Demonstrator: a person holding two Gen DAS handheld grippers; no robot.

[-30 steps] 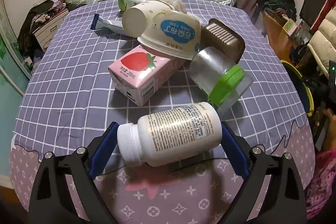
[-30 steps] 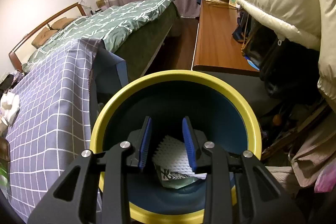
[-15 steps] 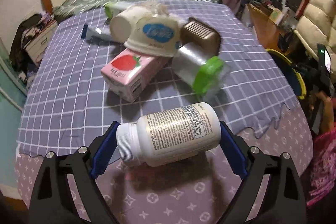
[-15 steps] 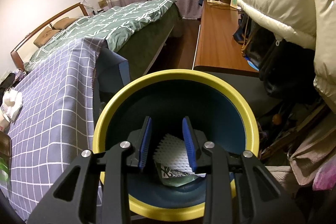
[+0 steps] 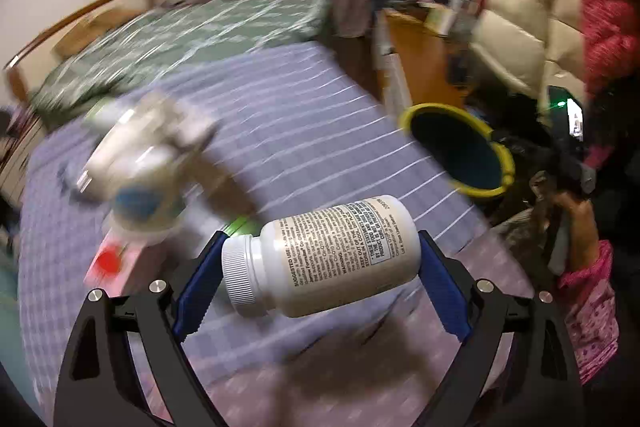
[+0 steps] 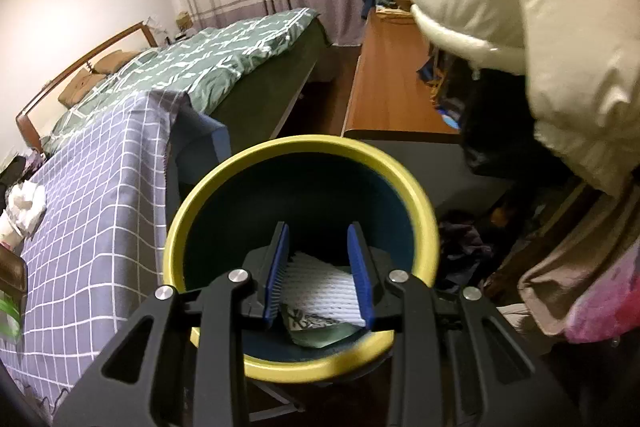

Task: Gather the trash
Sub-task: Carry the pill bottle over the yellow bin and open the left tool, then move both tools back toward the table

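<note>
A checked bedspread lies below; the left gripper, clenched on the white pill bottle (lying sideways), should release only over the yellow-rimmed bin at two o'clock.

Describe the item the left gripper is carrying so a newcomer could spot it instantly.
Over the grid-patterned bedspread, look between the blue pads of the left gripper. Clamped sideways there is a white pill bottle with a ribbed cap and a densely printed label, the only item lifted off the bed.

My left cam looks down over the checkered bed, close. My right cam tilts down into the yellow-rimmed bin, near. Both views share that bin and bed.
</note>
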